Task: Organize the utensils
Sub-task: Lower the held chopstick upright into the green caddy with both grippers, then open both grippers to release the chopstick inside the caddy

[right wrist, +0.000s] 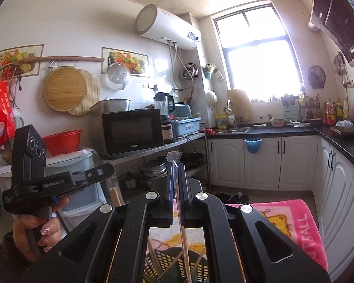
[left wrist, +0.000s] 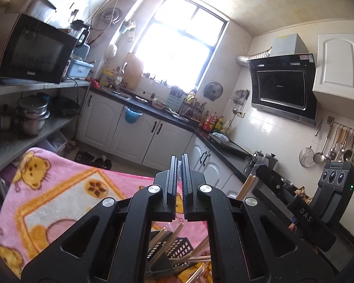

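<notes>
My left gripper (left wrist: 179, 159) is shut, with nothing visible between its pads. It hovers over a black slotted basket (left wrist: 174, 250) holding several wooden chopsticks (left wrist: 167, 243) on a pink bear-print blanket (left wrist: 59, 188). My right gripper (right wrist: 177, 165) is shut on a chopstick in a clear plastic wrapper (right wrist: 174, 159), whose stick runs down between the fingers toward the basket (right wrist: 167, 264). The right gripper (left wrist: 263, 172) shows at the right of the left wrist view with wooden stick ends (left wrist: 247, 186) beside it. A hand (right wrist: 35, 224) holds the left gripper (right wrist: 103, 171).
A microwave (left wrist: 35, 49) sits on a metal shelf with pots (left wrist: 33, 115) below. White cabinets under a black counter (left wrist: 153, 110) run along the far wall and the right side. Hanging ladles (left wrist: 330, 146) and a range hood (left wrist: 283, 87) are on the right wall.
</notes>
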Motion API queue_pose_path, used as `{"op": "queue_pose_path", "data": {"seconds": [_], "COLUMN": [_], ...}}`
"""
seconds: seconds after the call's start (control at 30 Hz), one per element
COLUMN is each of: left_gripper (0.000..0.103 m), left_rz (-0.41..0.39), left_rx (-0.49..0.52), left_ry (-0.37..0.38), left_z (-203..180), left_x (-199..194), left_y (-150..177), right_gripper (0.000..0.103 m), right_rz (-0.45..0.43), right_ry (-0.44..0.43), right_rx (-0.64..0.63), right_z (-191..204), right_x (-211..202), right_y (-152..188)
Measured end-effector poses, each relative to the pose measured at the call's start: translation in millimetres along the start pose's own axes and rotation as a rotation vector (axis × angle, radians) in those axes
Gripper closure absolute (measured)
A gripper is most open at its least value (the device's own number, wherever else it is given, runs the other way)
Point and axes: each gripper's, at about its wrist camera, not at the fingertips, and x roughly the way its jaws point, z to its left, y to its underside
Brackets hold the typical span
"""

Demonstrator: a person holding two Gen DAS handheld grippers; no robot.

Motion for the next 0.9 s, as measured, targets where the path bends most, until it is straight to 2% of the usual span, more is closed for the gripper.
{"op": "queue_pose_path", "data": {"seconds": [0.33,0.9], "left_gripper": [0.101,0.101], "left_rz": [0.039,0.114], "left_rx": [-0.035,-0.055], "left_ry": [-0.002,-0.003], "left_z": [11,18], "left_x": [13,31], "left_y": [15,49], "right_gripper": [0.099,0.099], "right_rz": [0.029,0.098], "right_ry": [0.04,0.067], "right_rx": [0.046,0.062], "right_z": [-18,-23], "right_x": [24,40], "right_y": [23,57]}}
